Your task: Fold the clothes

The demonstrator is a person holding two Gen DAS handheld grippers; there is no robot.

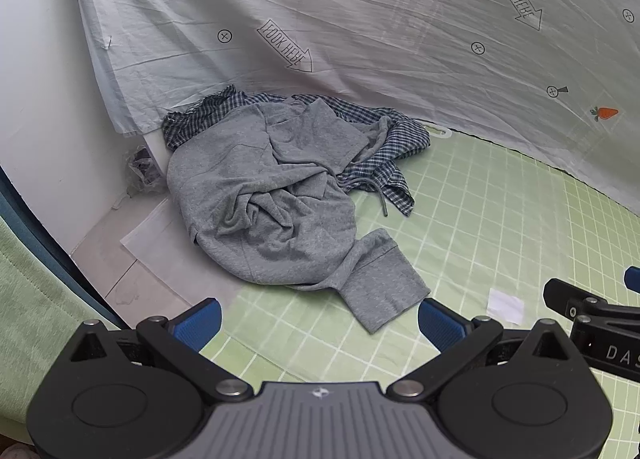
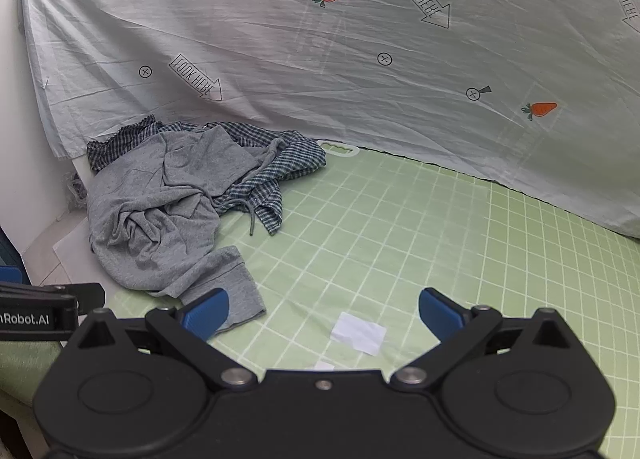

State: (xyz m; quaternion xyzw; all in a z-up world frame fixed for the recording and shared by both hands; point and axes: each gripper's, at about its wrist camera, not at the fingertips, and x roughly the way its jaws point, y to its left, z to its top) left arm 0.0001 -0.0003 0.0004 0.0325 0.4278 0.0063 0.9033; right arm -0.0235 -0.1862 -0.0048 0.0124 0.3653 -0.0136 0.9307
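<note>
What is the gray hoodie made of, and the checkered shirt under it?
The gray hoodie looks like soft, matte cotton-type fleece knit: heathered flecks, thick rounded folds, ribbed cuff. The checkered shirt seems thinner woven cloth, probably cotton: crisp plaid lines, flatter, sharper creases.

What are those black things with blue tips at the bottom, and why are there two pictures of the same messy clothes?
Those are two hand-held grabbers; a person carries one in each hand. Each has a camera looking along its blue fingers, so you get two pictures. One shows the left gripper, the other the right gripper. Both are wide open and hold nothing. On the green checked mat lies a crumpled grey sweatshirt on top of a blue checked shirt. Behind hangs a pale sheet printed with carrots. Nothing is folded yet.
</note>
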